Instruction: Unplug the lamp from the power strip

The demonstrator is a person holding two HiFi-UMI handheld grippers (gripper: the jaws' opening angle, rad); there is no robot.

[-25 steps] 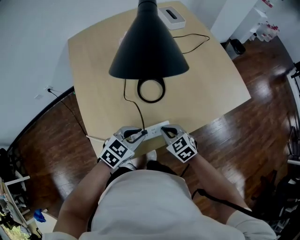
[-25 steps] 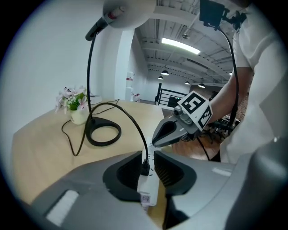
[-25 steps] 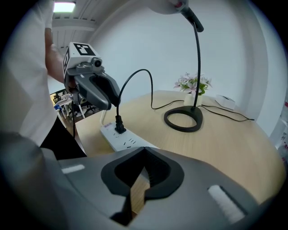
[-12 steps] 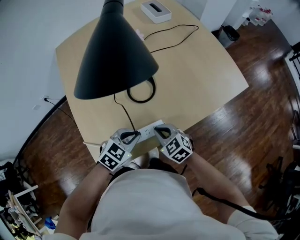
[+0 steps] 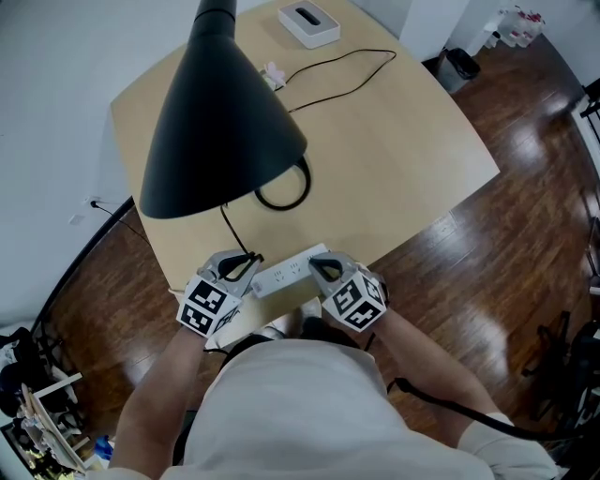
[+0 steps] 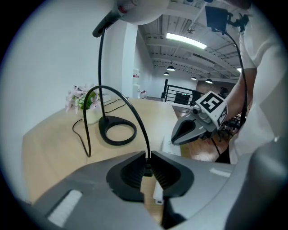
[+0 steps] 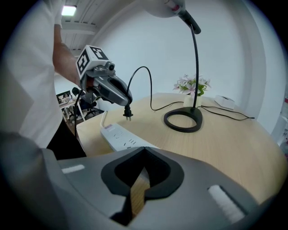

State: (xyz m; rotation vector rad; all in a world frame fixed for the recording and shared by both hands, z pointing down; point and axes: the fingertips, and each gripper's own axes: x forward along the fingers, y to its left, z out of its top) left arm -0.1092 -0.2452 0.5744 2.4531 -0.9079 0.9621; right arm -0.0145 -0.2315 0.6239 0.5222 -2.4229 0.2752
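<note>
My left gripper (image 5: 246, 263) is shut on the lamp's black plug (image 7: 128, 113), which hangs free in the air just left of the white power strip (image 5: 284, 270). The plug's prongs point down, clear of the sockets. In the left gripper view the pads pinch the plug (image 6: 146, 167), and its cord (image 6: 130, 105) arcs up and back toward the lamp's ring base (image 6: 118, 133). My right gripper (image 5: 320, 268) is shut, with its tip on the strip's right end (image 7: 119, 134). The black lamp shade (image 5: 220, 122) covers the table's left side.
The strip lies along the table's front edge (image 5: 403, 239), with dark wood floor beyond. At the back stand a white box (image 5: 309, 23) and a small vase of flowers (image 5: 273, 73). A second thin black cord (image 5: 347, 67) loops across the far tabletop.
The left jaws closed on the plug and drew it out of the strip, up and to the left. The right gripper stayed on the strip's end.
</note>
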